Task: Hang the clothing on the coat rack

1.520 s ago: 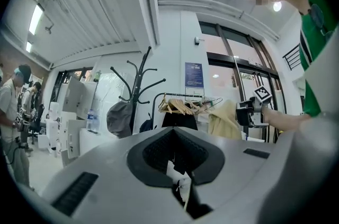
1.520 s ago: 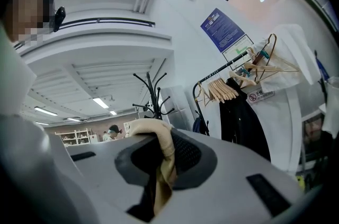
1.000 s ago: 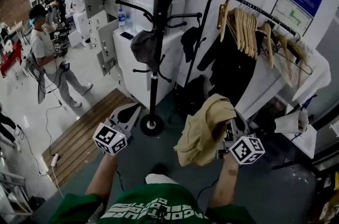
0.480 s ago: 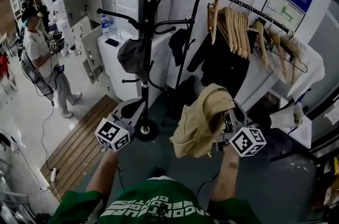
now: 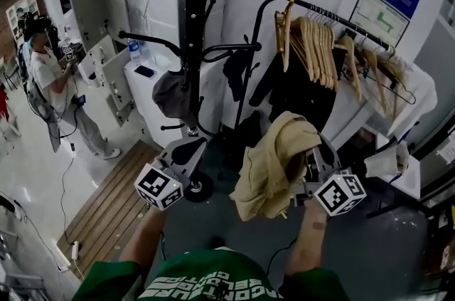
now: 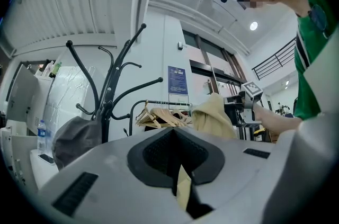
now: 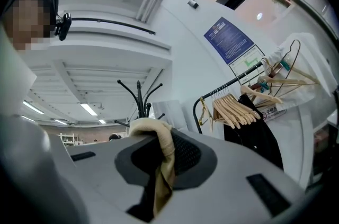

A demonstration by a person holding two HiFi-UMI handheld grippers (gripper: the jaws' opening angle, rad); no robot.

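Note:
The black coat rack (image 5: 192,43) stands ahead, a grey cap (image 5: 170,94) hanging from one lower hook. A beige garment (image 5: 274,164) hangs bunched from my right gripper (image 5: 307,157), which is shut on it right of the rack's pole. In the right gripper view the beige garment (image 7: 161,175) drapes over and between the jaws of the right gripper (image 7: 164,138). My left gripper (image 5: 190,146) is shut and holds nothing, just above the rack's base (image 5: 197,186). From the left gripper (image 6: 175,135) I see the coat rack (image 6: 108,104) and the beige garment (image 6: 212,117) beyond.
A black clothes rail with wooden hangers (image 5: 320,36) and a dark garment (image 5: 298,90) stands right of the rack. White cabinets (image 5: 153,1) are behind it. A person (image 5: 50,79) stands at far left. A slatted wooden mat (image 5: 114,200) lies on the floor at left.
The coat rack has slid left and looms larger in the head view. Both grippers keep their poses, and the beige garment stays in the right one.

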